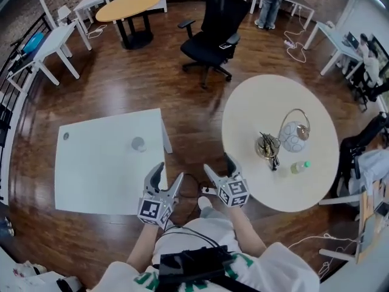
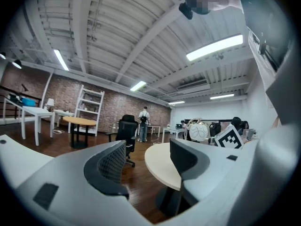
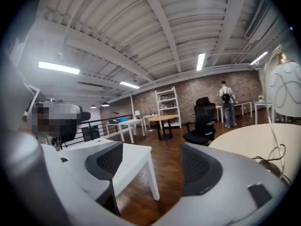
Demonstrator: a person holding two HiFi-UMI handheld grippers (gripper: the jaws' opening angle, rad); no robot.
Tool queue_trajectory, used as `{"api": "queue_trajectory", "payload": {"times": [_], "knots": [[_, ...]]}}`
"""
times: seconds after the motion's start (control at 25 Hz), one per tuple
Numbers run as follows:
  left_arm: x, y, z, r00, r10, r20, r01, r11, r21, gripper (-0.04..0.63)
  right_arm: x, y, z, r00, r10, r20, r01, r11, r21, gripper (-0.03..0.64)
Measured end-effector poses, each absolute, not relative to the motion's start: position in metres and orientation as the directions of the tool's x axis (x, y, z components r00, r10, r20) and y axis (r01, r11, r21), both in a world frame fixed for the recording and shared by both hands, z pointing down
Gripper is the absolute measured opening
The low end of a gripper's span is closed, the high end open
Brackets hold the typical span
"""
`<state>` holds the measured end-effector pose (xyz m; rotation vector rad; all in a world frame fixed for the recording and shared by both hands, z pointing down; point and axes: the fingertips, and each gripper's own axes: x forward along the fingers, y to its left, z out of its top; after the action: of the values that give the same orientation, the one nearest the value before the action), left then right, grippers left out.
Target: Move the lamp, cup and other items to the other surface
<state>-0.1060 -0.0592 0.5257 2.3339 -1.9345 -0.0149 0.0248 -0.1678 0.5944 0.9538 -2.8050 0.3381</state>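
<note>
**Two surfaces, five things between them**

A square white surface (image 1: 103,175) and a round cream surface (image 1: 255,108) stand side by side on the wooden floor (image 1: 121,84), apart.

On the square one, a grey cup (image 1: 138,144) stands near the right edge, toward the far side, and a small dark item (image 1: 65,136) lies near the far left corner.

On the round one, right of centre, a globe lamp (image 1: 294,136) stands just beside a dark wiry holder (image 1: 268,146). A green-capped bottle (image 1: 299,167) lies nearer the near edge.

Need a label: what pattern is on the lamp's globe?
Lamp globe: white with thin grey loops; clearest in right gripper view.
</note>
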Motion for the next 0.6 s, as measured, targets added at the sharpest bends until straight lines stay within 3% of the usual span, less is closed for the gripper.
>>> {"api": "queue_trajectory", "payload": {"times": [0.24, 0.6], "knots": [[-0.169, -0.015, 0.507, 0.013, -1.0, 0.017, -0.998, -0.012, 0.057, 0.273, -0.053, -0.153, 0.55, -0.881, -0.456, 0.122, -0.472, 0.865, -0.17, 0.399], [-0.248, 0.055, 0.493, -0.216, -0.976, -0.027, -0.973, 0.213, 0.083, 0.268, -0.148, -0.097, 0.521, -0.966, -0.231, 0.119, -0.241, 0.968, -0.072, 0.383]]}}
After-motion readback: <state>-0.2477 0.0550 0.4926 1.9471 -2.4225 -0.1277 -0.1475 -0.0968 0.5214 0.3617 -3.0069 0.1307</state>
